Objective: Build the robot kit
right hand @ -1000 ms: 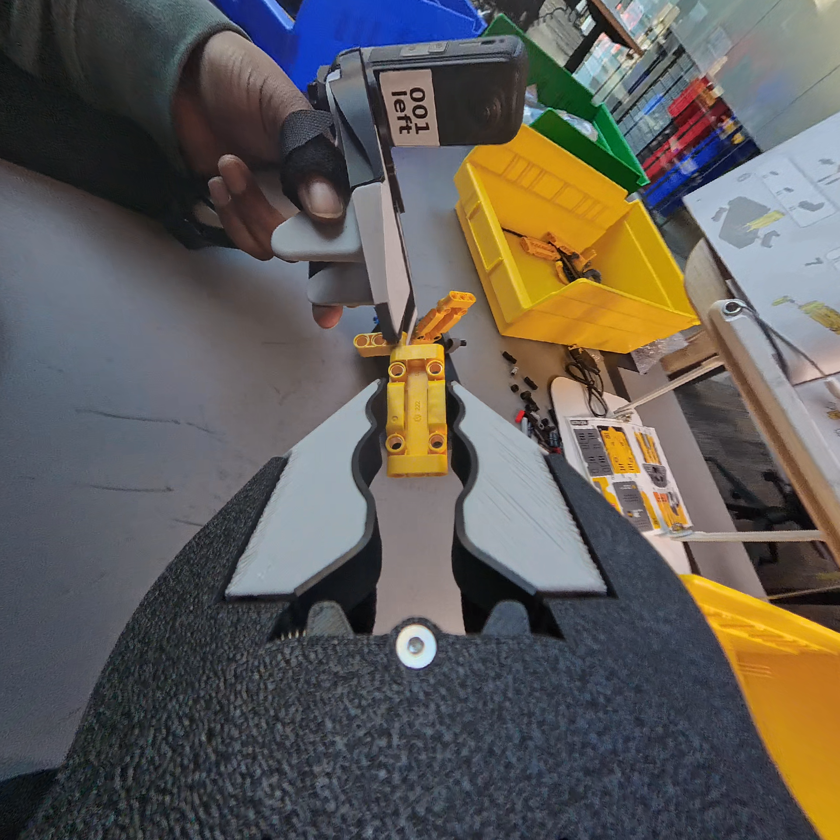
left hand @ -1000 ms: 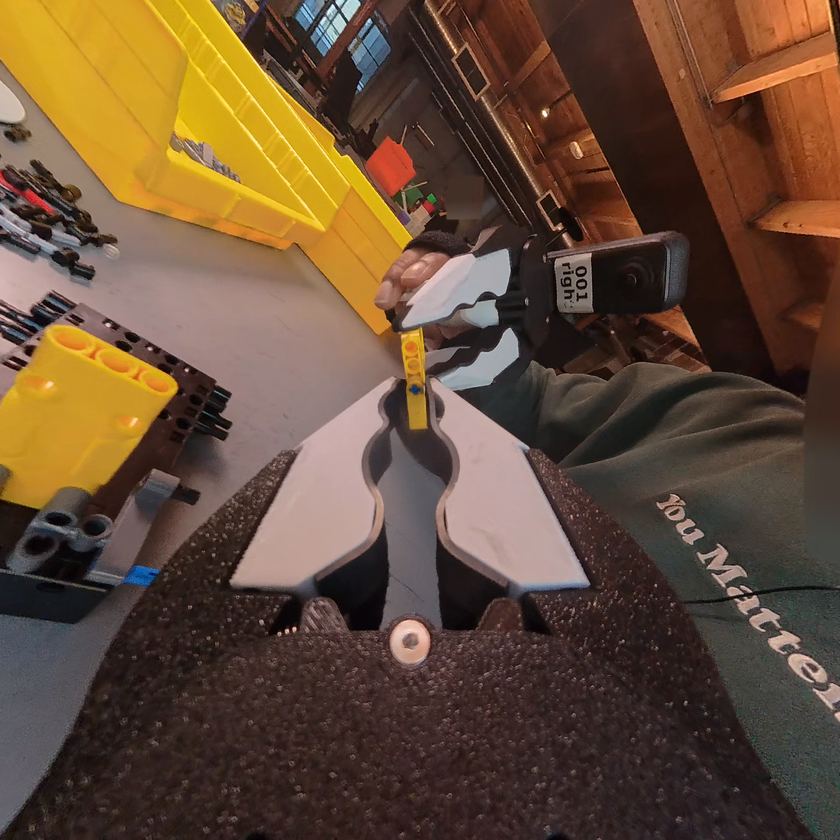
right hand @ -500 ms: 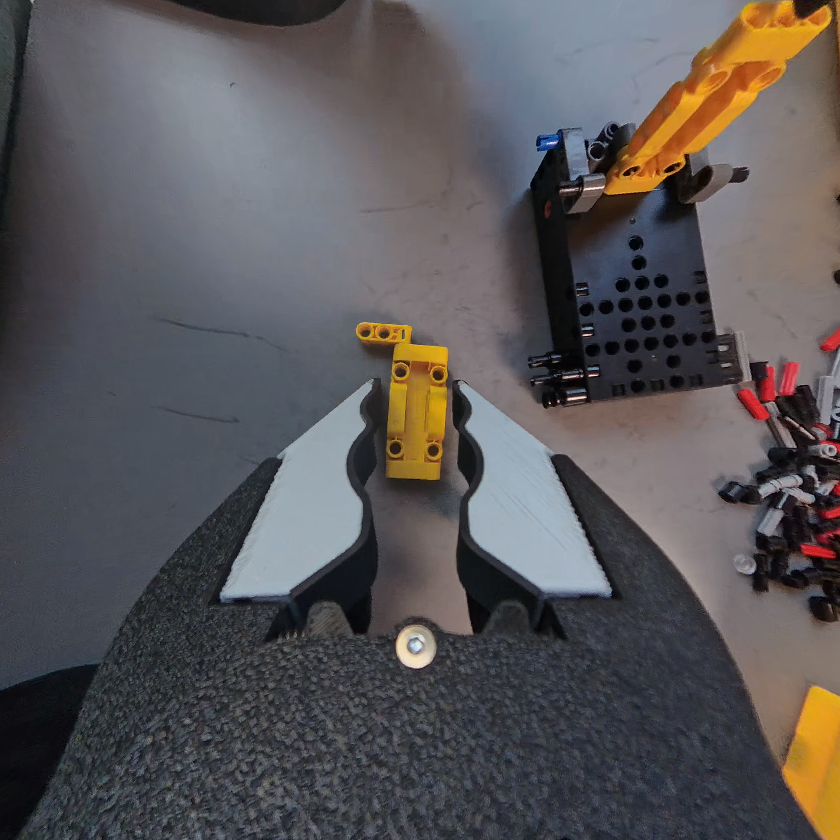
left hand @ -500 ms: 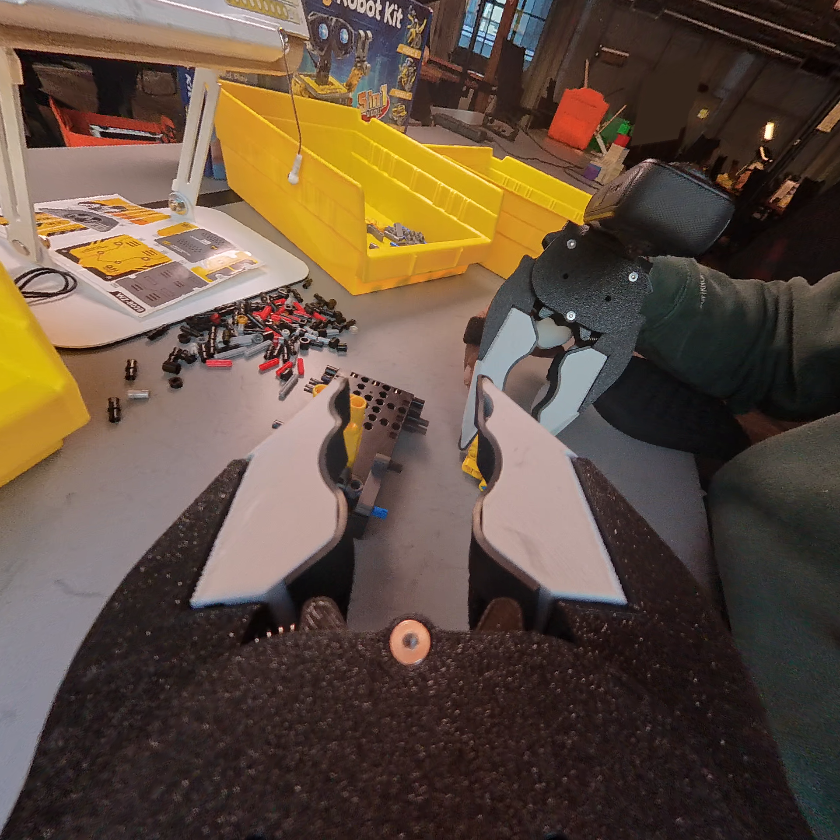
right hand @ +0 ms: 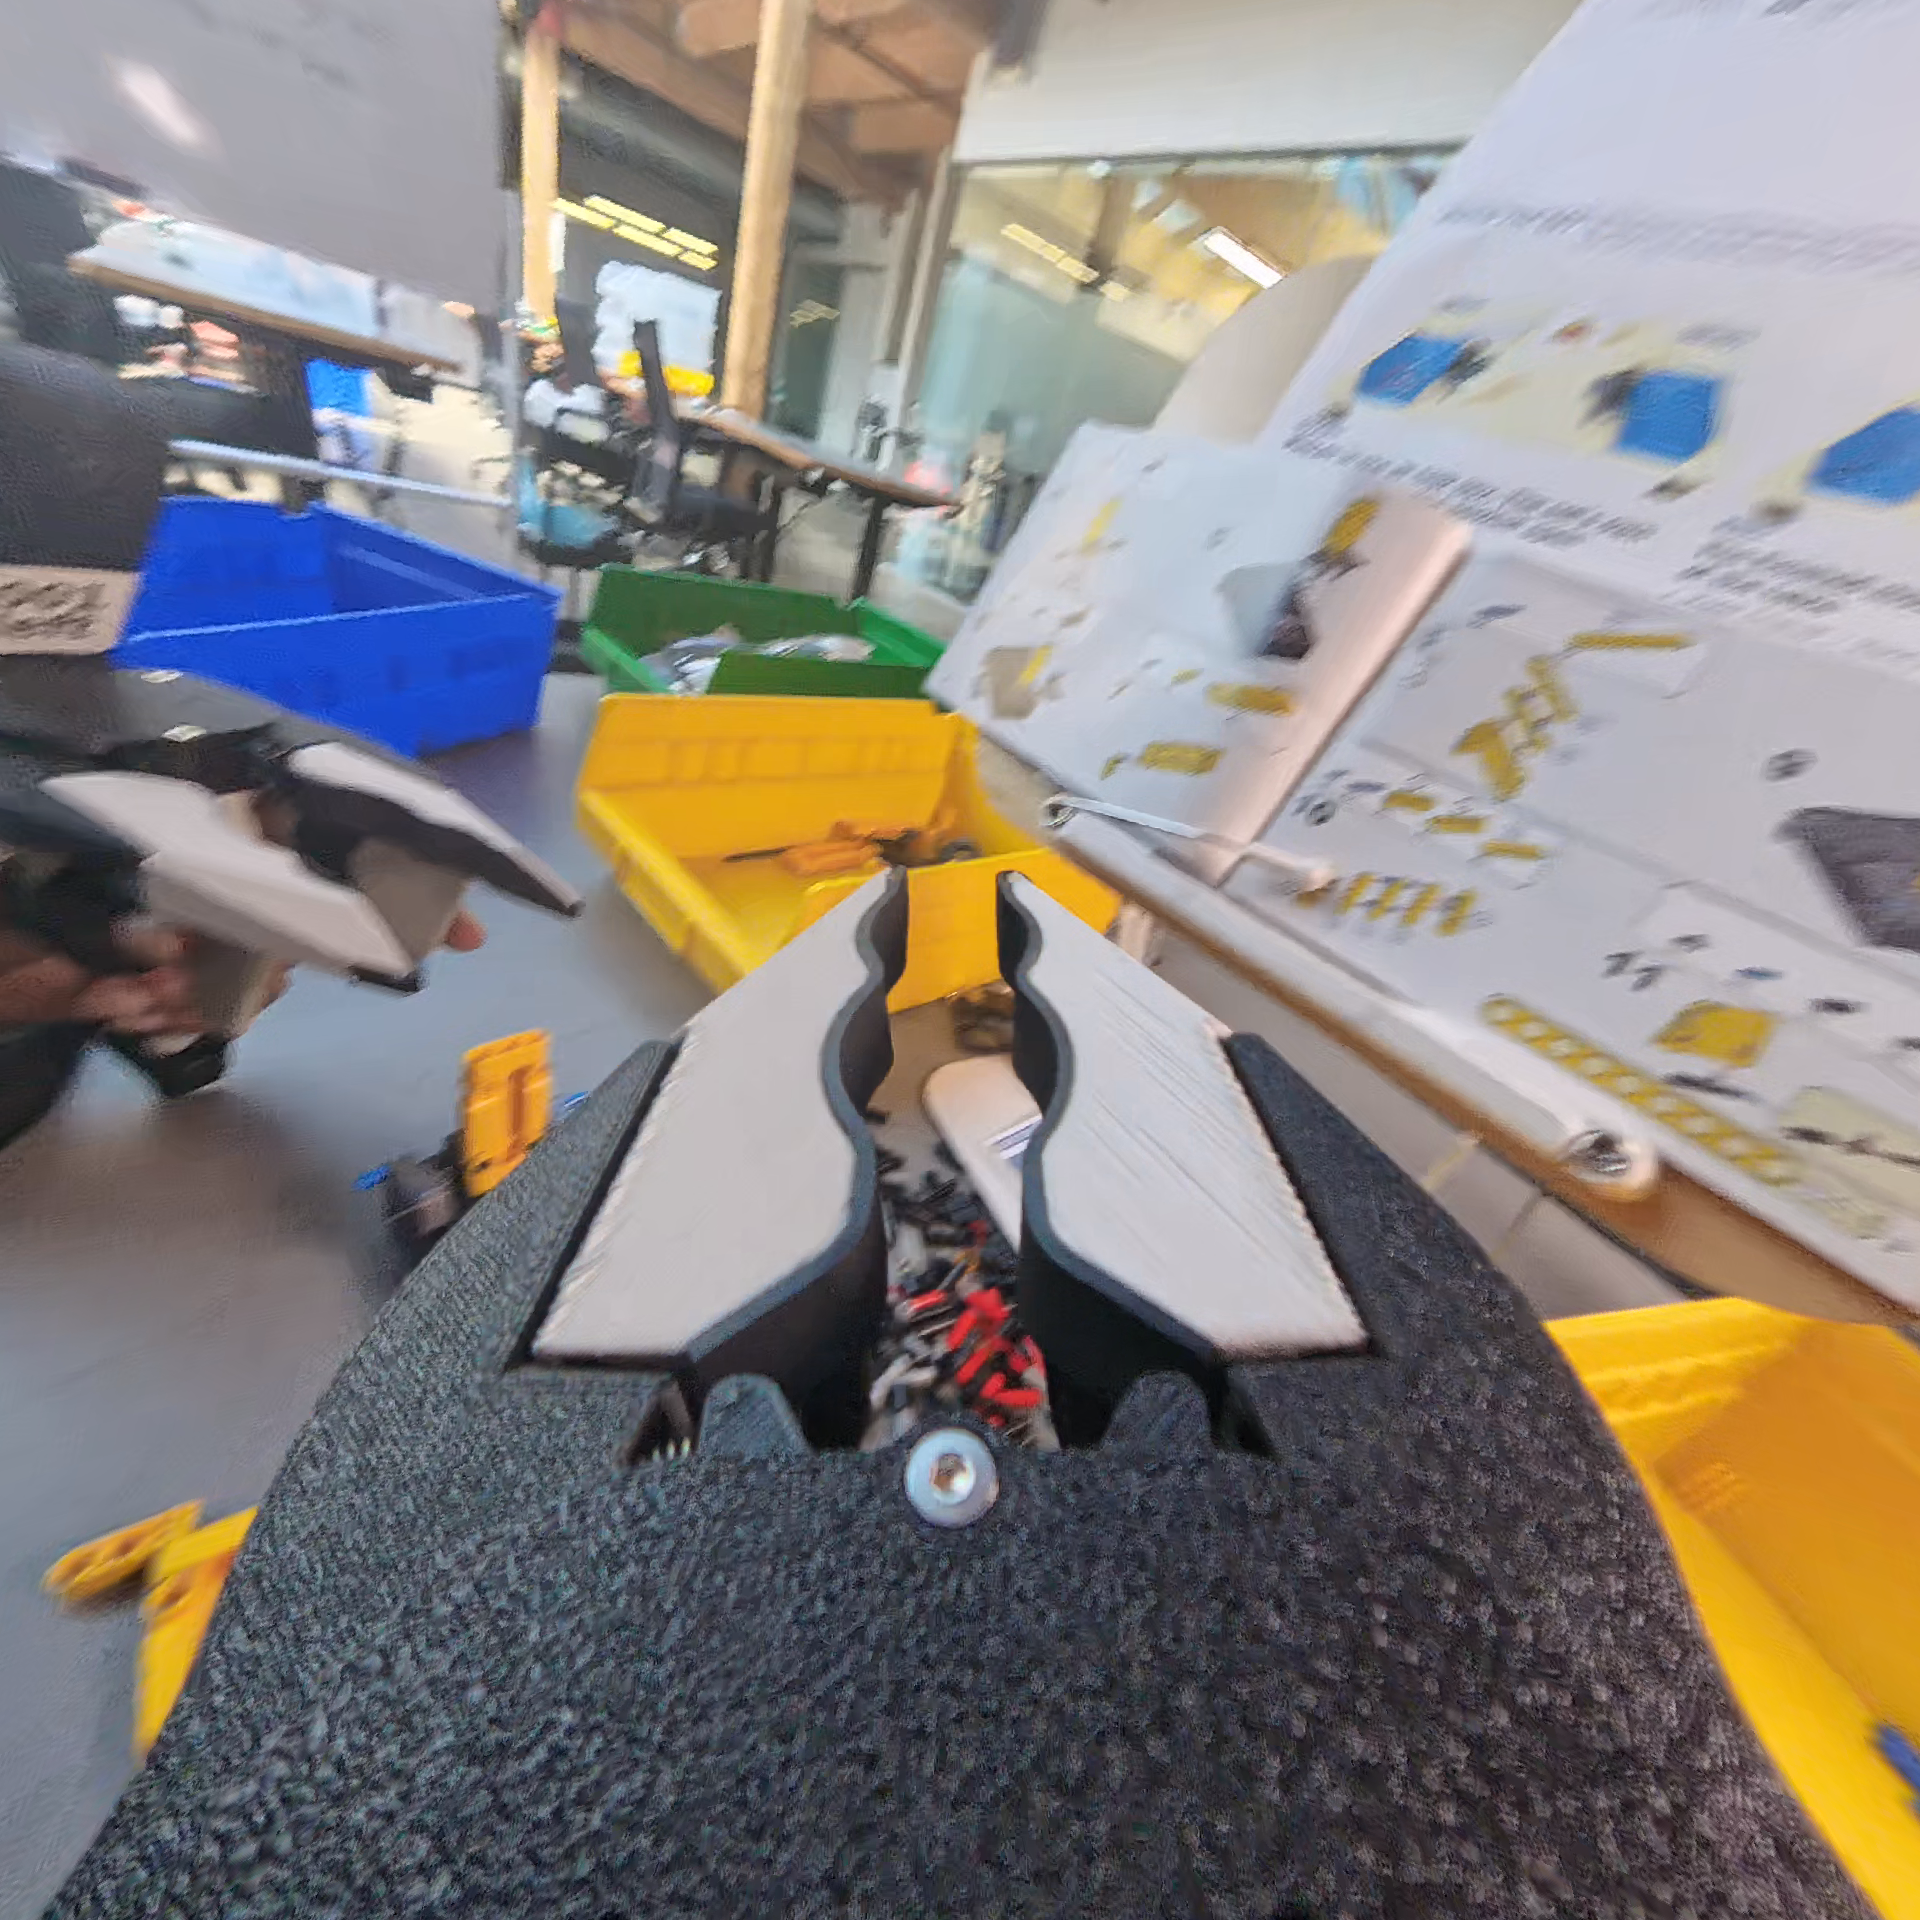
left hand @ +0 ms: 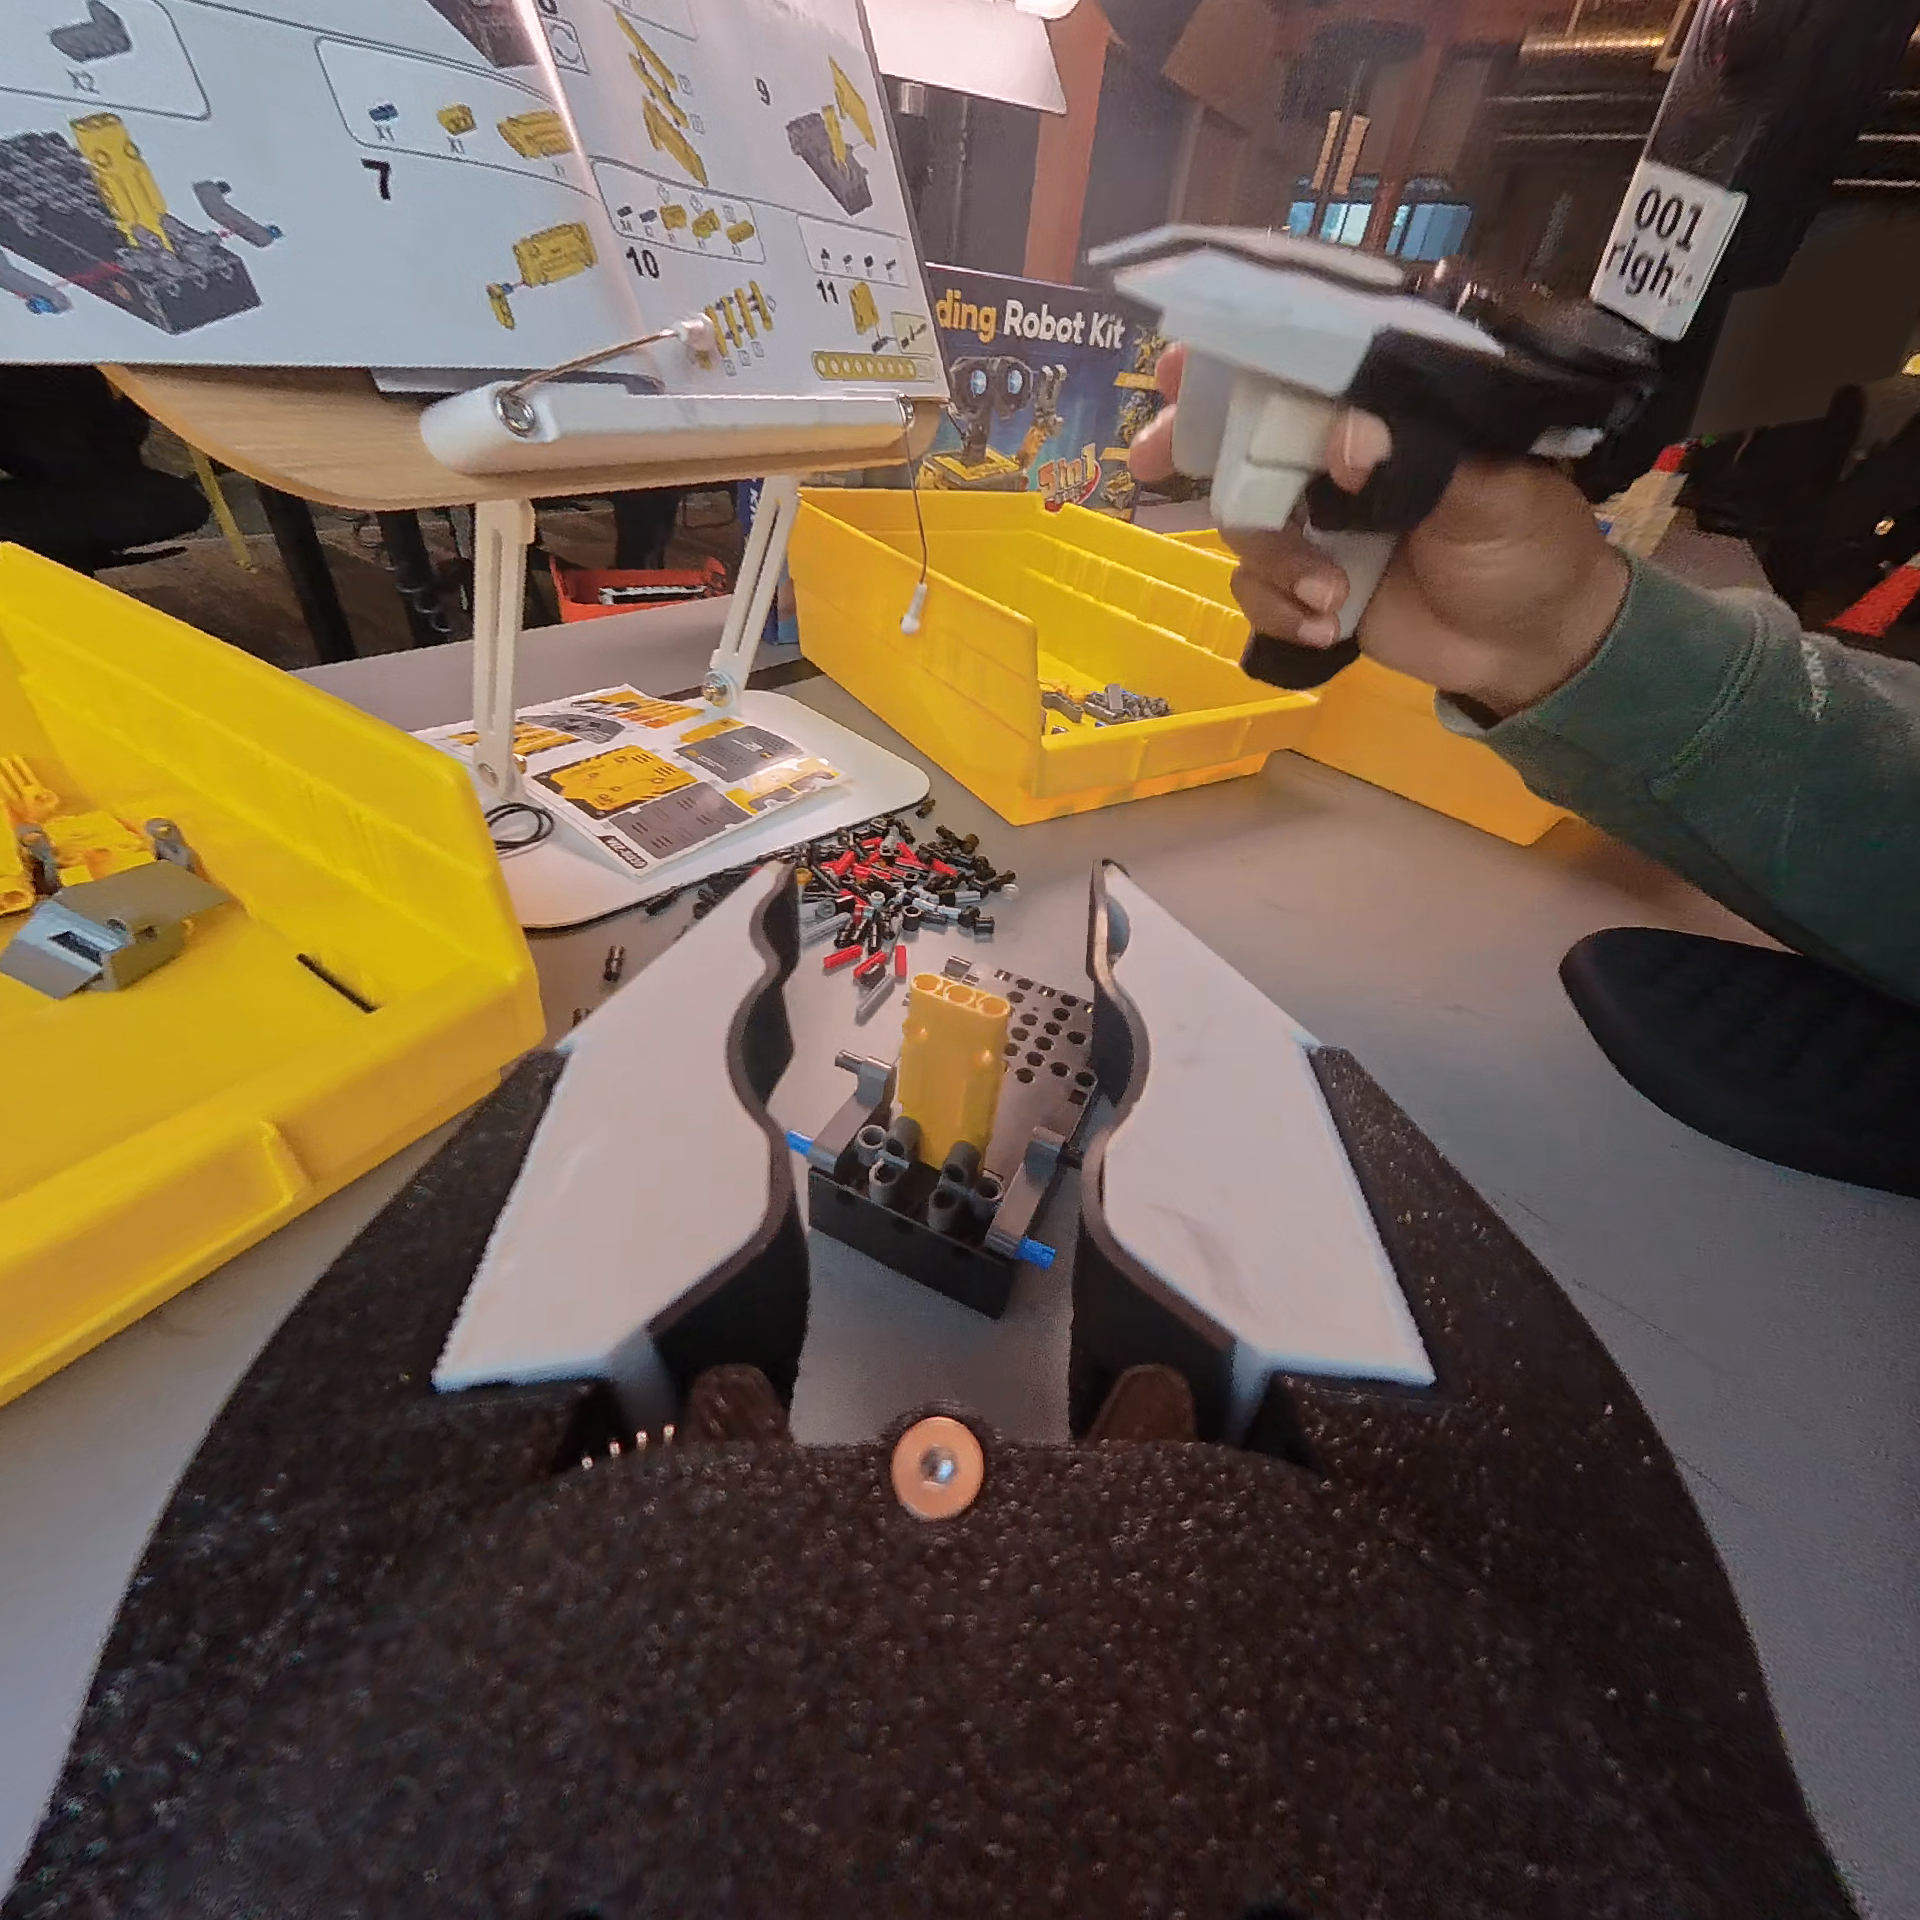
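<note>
The left gripper [left hand: 940, 914] hangs above the grey table [left hand: 1403, 997] with its fingers spread wide and nothing between them; under the gap stands a black perforated block [left hand: 951, 1174], with a yellow brick [left hand: 951, 1070] rising upright from it and small grey connectors [left hand: 925, 1169] at its near end; the fingers do not touch the block; just behind it lies a heap of small black and red pins [left hand: 894, 883]; to the left is a yellow bin [left hand: 239, 1039] with yellow and grey parts inside, and farther back another yellow bin [left hand: 997, 665] with some grey pieces; an instruction booklet [left hand: 436, 177] leans on a white stand [left hand: 623, 416] behind the pins

The right gripper [right hand: 951, 883] is raised in the air, its fingers only a little apart and empty; this view is blurred, so the small things are probably the same pins [right hand: 966, 1320], seen low between the fingers; a person's hand [left hand: 1455, 561] in a green sleeve [left hand: 1714, 748] holds this gripper high at the right of the left wrist view; two loose yellow pieces [right hand: 145, 1558] lie on the table at the lower left of the right wrist view; a blue bin [right hand: 343, 613] and a green bin [right hand: 748, 623] stand farther back
</note>
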### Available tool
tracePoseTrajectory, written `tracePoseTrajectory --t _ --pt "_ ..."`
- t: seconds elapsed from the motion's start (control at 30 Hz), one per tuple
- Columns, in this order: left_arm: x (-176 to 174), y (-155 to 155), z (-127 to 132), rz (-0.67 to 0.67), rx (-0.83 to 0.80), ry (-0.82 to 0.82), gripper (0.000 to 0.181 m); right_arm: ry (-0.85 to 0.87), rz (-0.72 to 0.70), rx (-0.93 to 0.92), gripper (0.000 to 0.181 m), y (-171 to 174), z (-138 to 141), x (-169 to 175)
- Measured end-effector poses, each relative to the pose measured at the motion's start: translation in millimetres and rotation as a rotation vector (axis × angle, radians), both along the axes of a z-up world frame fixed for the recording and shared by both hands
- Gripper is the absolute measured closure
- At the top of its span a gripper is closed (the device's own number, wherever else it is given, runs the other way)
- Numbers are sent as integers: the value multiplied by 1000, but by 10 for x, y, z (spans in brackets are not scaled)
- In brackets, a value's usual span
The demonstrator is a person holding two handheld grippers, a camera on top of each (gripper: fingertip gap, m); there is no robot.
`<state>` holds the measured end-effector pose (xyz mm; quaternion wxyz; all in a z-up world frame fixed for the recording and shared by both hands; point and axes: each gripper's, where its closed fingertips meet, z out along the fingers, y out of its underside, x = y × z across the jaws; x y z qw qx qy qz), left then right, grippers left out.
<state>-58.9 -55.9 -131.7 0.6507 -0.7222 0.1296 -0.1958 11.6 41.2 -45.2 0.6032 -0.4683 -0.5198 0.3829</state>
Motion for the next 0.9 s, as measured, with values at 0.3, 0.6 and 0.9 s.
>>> tracePoseTrajectory --t 0.3,0.6,0.9 --pt "-35 -11 -10 19 9 39 129 78 -330 155 176 1169 721 -537" --pt "-53 -17 0 10 5 13 129 11 -371 114 176 1618 669 -963" --pt "-11 -17 -13 -8 2 27 129 36 -432 87 174 1808 671 -663"
